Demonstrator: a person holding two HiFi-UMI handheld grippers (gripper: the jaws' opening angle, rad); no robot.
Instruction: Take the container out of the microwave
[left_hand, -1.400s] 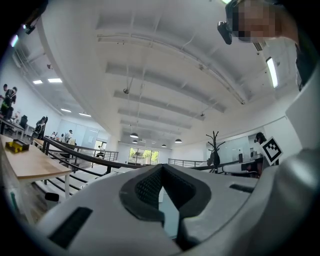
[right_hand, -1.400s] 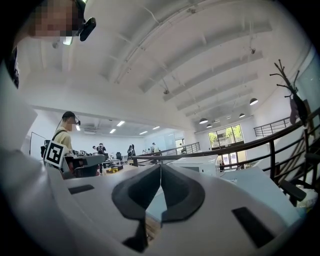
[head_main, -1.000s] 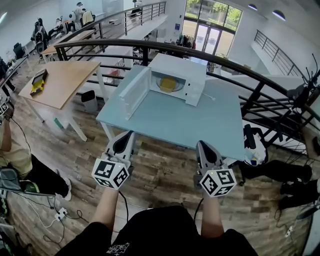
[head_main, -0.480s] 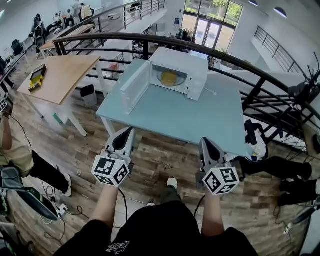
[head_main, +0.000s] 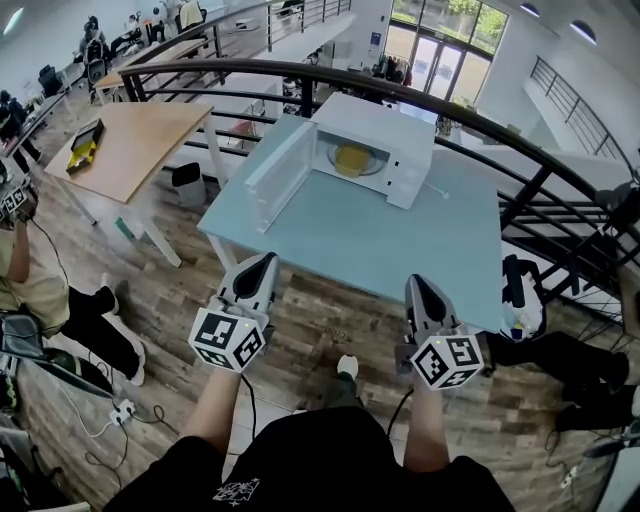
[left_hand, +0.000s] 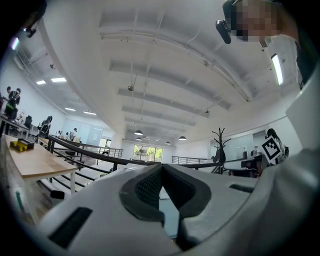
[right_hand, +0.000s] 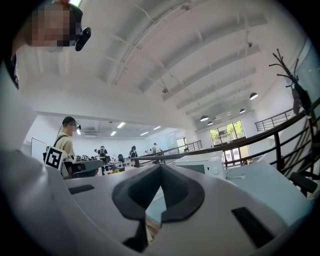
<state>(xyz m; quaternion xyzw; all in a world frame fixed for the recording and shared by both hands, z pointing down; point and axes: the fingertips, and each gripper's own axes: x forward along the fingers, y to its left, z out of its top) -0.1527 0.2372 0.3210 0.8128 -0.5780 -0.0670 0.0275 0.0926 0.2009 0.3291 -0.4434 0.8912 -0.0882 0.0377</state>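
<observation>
The microwave (head_main: 375, 135) stands at the upper centre of the frame on the pale blue worktop (head_main: 400, 245), its door (head_main: 280, 178) open and the yellow container (head_main: 350, 158) inside — not yet touched. The left claw (head_main: 266, 260) and right claw (head_main: 414, 283) hang low in the frame, well apart from the microwave, each pressed together on nothing — reaching, gripping and lifting out all remain.

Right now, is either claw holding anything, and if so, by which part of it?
Nothing is held. The left claw and the right claw are both closed on nothing. The yellow container sits untouched inside the open microwave.
</observation>
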